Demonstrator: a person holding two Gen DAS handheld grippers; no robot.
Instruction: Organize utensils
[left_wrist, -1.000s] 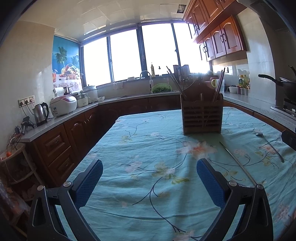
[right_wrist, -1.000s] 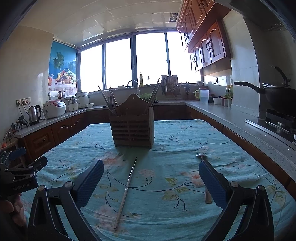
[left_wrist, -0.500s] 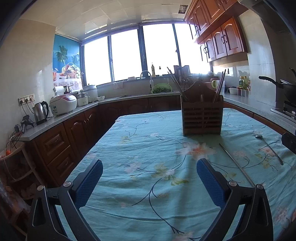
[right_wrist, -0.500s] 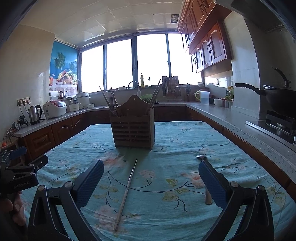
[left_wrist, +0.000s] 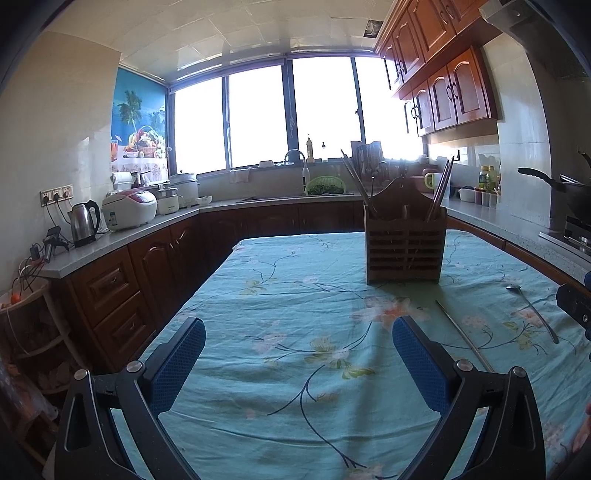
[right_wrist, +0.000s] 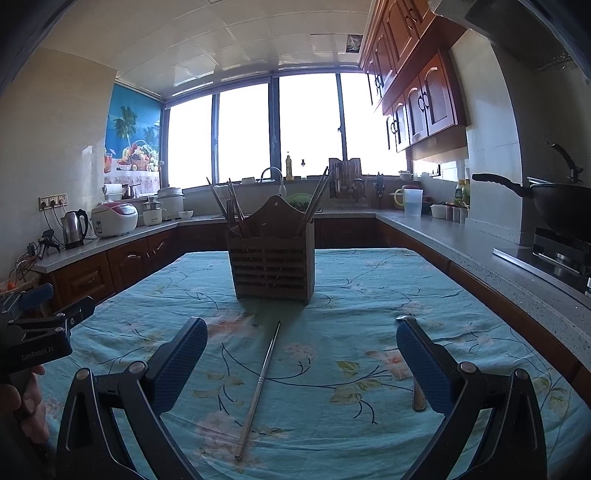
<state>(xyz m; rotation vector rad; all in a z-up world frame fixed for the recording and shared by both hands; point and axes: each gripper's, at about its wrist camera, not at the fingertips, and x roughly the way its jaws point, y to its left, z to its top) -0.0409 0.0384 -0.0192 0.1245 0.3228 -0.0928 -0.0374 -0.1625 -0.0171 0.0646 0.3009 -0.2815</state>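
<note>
1. The caddy (right_wrist: 272, 254) stands upright near the far middle of the table (right_wrist: 461, 295), slatted front toward both cameras. It already holds chopsticks and other utensils leaning out to either side, so it reads as the place where the loose pieces belong.

2. A metal chopstick (right_wrist: 258, 387) lies flat on the cloth in front of the caddy, apart from it, its length running roughly toward the right camera. That lie puts it between the spread fingers of the right gripper (right_wrist: 301, 369).

3. A spoon (right_wrist: 413, 365) lies to the right of the chopstick, well apart from it. The right finger hides most of it; only the bowl and the handle end show.

4. The right gripper hovers wide open above the cloth, holding nothing. Its centring over the chopstick suggests that piece is the likely first pick.

5. The left gripper (left_wrist: 297, 369) is also wide open and empty, over bare cloth left of the chopstick (left_wrist: 463, 338) and spoon (left_wrist: 532, 312), likely held clear.
</note>
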